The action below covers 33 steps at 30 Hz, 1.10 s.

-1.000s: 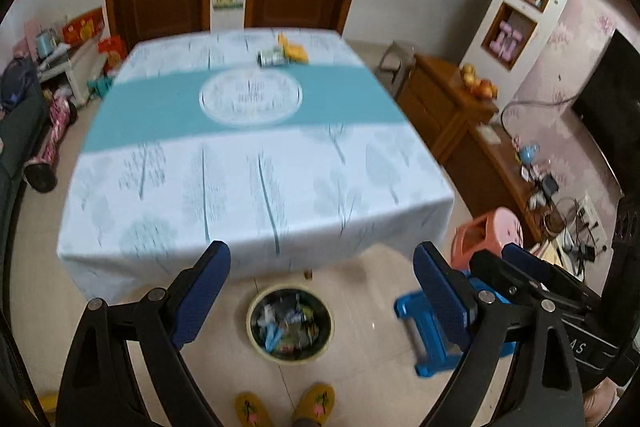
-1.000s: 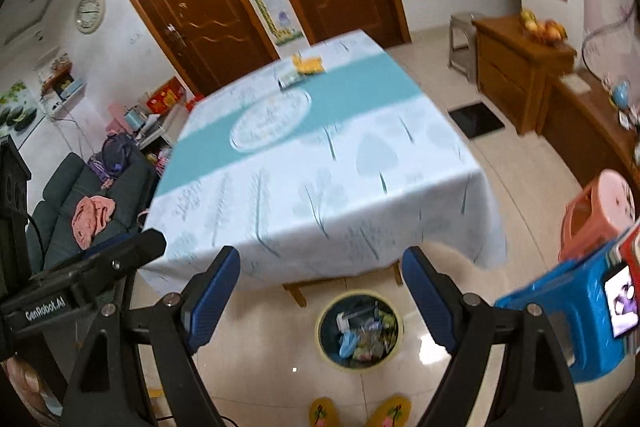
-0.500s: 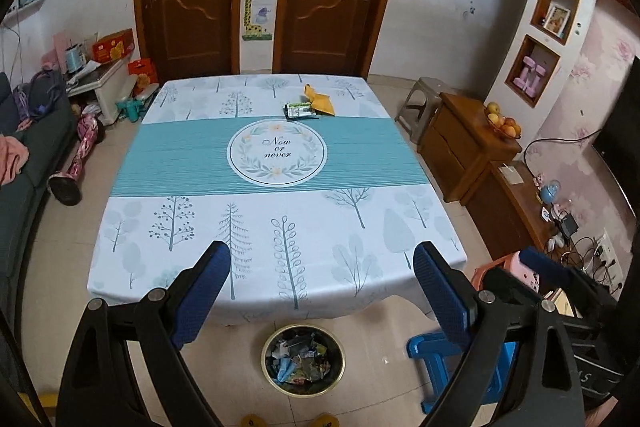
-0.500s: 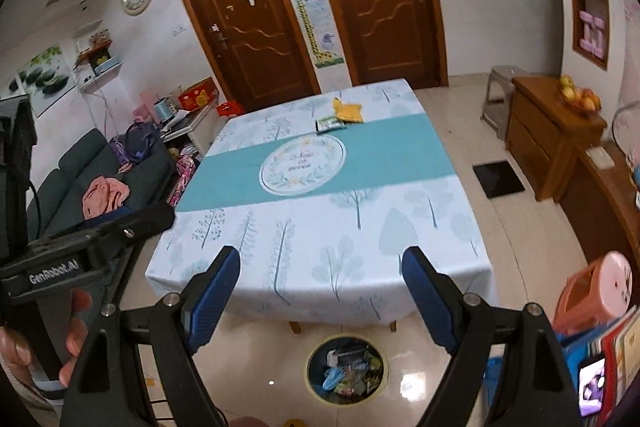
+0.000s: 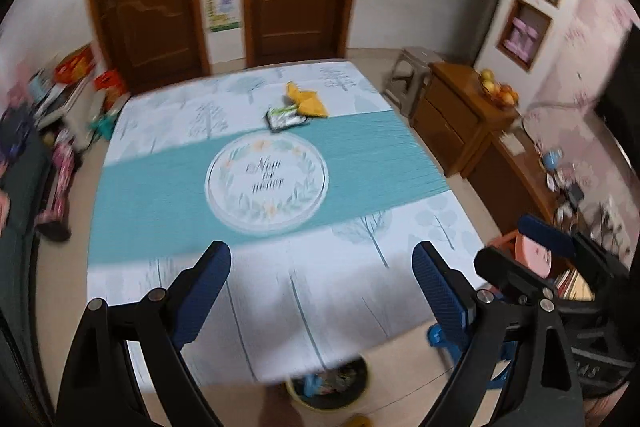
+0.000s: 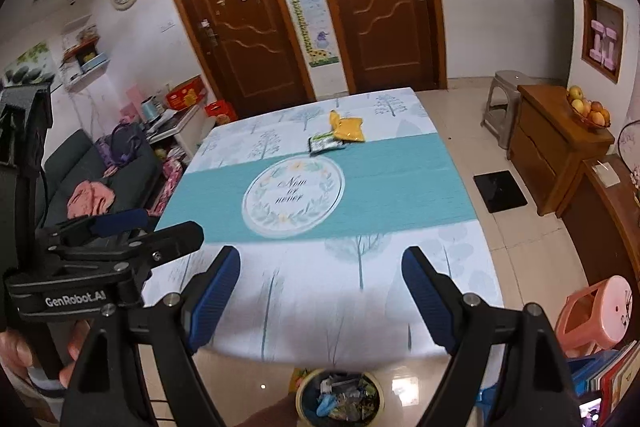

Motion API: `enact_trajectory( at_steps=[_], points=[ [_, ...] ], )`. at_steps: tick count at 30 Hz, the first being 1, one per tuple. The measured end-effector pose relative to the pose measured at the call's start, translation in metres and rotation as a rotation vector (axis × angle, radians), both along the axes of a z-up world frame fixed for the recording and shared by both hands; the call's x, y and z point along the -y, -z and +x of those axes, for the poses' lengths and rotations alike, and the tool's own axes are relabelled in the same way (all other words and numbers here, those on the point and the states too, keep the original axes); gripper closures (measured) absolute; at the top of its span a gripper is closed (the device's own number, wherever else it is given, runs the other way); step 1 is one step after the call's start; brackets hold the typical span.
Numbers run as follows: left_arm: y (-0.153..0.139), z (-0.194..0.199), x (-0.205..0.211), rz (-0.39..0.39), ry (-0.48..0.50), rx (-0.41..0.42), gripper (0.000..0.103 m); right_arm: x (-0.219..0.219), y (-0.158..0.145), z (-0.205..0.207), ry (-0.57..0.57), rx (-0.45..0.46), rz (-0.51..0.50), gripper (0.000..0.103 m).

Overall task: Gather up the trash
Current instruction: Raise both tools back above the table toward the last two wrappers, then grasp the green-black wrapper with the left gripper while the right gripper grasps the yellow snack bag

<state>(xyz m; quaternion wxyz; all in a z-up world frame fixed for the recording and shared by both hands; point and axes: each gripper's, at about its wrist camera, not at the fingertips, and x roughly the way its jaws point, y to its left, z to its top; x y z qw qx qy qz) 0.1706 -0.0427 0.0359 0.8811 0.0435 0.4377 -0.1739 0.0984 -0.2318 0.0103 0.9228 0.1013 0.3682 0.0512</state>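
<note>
Two pieces of trash lie on the far half of the table (image 5: 360,291): a yellow wrapper (image 5: 308,101) (image 6: 348,127) and a green-and-silver packet (image 5: 286,117) (image 6: 325,143) touching it. A round bin (image 6: 340,401) (image 5: 328,387) full of wrappers stands on the floor at the table's near edge. My left gripper (image 5: 322,283) is open and empty above the near part of the table. My right gripper (image 6: 322,287) is open and empty, to the right of the left one, which shows in the right wrist view (image 6: 120,239).
The table wears a white and teal cloth (image 6: 400,171). A pink stool (image 6: 596,311) and a blue stool (image 5: 444,337) stand at the near right. A wooden cabinet (image 6: 556,143) with fruit lines the right wall. A sofa (image 6: 96,171) sits left.
Both grippers have risen and moved forward over the table. The bin has slid toward the bottom edge of both views, and the trash on the table looks nearer. Jaws stayed open.
</note>
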Motion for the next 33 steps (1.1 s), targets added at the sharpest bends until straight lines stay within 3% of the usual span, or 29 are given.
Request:
enact_trajectory(
  at_steps=[5, 9, 13, 18, 26, 33],
  points=[
    [-0.005, 0.083, 0.001, 0.061, 0.122, 0.01, 0.012, 0.005, 0.007, 0.073, 0.082, -0.05, 0.03, 0.02],
    [0.002, 0.149, -0.002, 0.065, 0.183, -0.024, 0.012, 0.01, 0.018, 0.127, 0.145, -0.094, 0.073, 0.02],
    [0.028, 0.216, 0.004, 0.073, 0.267, -0.097, 0.012, 0.014, 0.035, 0.178, 0.192, -0.148, 0.096, 0.021],
    [0.074, 0.281, 0.027, 0.156, 0.36, -0.138, 0.012, 0.022, 0.06, 0.226, 0.235, -0.209, 0.147, 0.021],
    [0.147, 0.334, 0.067, 0.273, 0.494, -0.199, 0.012, 0.042, 0.103, 0.276, 0.319, -0.272, 0.236, 0.022],
    [0.185, 0.363, 0.081, 0.294, 0.517, -0.238, 0.016, 0.056, 0.125, 0.301, 0.343, -0.29, 0.272, 0.023]
  ],
)
